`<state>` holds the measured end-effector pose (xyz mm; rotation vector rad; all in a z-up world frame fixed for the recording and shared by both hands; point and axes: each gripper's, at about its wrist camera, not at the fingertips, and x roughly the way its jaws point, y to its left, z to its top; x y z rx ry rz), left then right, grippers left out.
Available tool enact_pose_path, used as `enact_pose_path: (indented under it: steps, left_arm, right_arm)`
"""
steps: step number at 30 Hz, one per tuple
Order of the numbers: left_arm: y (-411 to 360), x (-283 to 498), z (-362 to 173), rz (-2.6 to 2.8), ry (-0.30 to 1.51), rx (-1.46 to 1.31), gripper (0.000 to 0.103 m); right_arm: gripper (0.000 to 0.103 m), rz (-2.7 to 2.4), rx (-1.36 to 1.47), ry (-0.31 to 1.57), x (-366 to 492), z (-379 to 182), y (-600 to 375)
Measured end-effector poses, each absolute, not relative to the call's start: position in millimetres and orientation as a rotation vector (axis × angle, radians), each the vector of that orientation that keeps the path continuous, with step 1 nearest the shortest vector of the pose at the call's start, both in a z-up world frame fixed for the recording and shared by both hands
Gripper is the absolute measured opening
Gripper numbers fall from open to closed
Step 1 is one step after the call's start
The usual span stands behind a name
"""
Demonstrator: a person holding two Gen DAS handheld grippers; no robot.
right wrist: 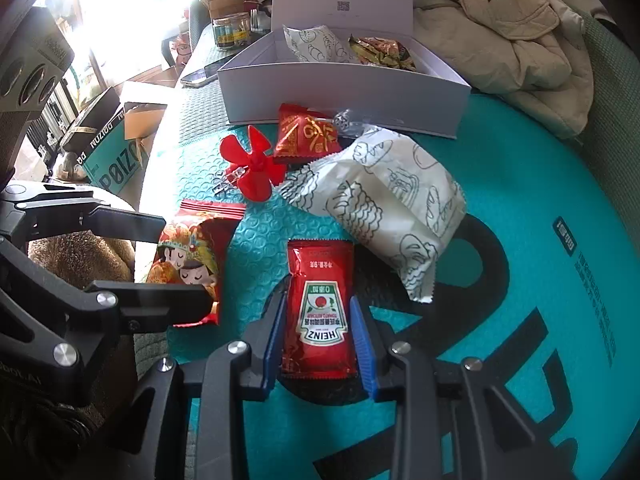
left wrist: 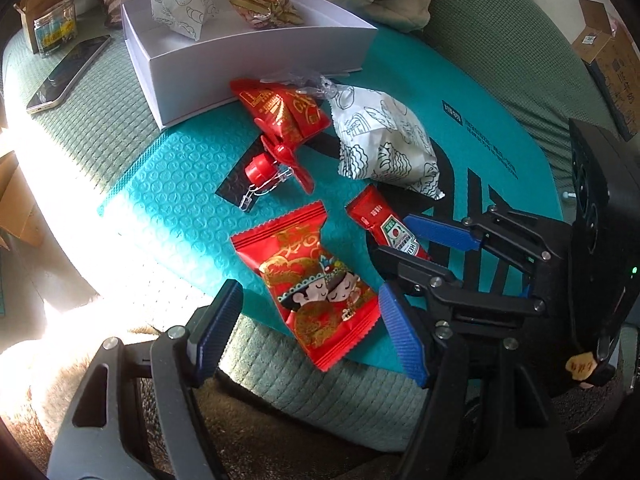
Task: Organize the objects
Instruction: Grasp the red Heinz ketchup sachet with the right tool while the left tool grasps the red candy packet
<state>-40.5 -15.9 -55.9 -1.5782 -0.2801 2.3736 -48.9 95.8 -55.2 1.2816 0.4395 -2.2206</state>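
Note:
A white box [left wrist: 248,60] [right wrist: 340,92] stands open at the back with a white printed packet and a gold-red packet inside. On the teal bubble mailer [left wrist: 180,200] [right wrist: 540,200] lie a red wedding snack packet [left wrist: 316,288] [right wrist: 188,256], a Heinz ketchup sachet [left wrist: 384,226] [right wrist: 320,308], a white printed packet [left wrist: 384,144] [right wrist: 384,216], a small red packet [left wrist: 284,108] [right wrist: 308,136] and a red fan [left wrist: 280,156] [right wrist: 252,168]. My left gripper [left wrist: 310,332] is open around the wedding packet. My right gripper [right wrist: 320,340] [left wrist: 420,264] has its pads either side of the ketchup sachet, close to it.
A phone [left wrist: 68,76] and a glass jar [left wrist: 54,30] lie left of the box. A beige jacket [right wrist: 500,28] is heaped behind it. Cardboard boxes [right wrist: 116,152] stand off the left edge of the green cushion [left wrist: 320,392].

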Motion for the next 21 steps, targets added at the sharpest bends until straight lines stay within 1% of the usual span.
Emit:
enact_pose_path:
  steps: [9, 11, 14, 17, 21]
  left_arm:
    - [-1, -43, -57, 2.387, -0.196, -1.58, 0.069]
    - [6, -42, -59, 2.389, -0.152, -1.571, 0.072]
    - [10, -43, -60, 2.408, -0.102, -1.549, 0.073]
    - [3, -42, -59, 2.412, -0.147, -1.528, 0.072]
    - [-7, -40, -59, 2.411, -0.205, -1.515, 0.066]
  right_arm:
    - [0.033, -2.243, 1.306, 0.377, -44, -54, 119]
    - [0.033, -2.247, 1.303, 0.38, -43, -54, 119]
    - [0.033, -2.25, 1.303, 0.383, -42, -54, 120]
    - [0.033, -2.252, 1.303, 0.364, -42, -54, 122]
    - [0.033, -2.255, 1.3, 0.357, -41, -55, 122]
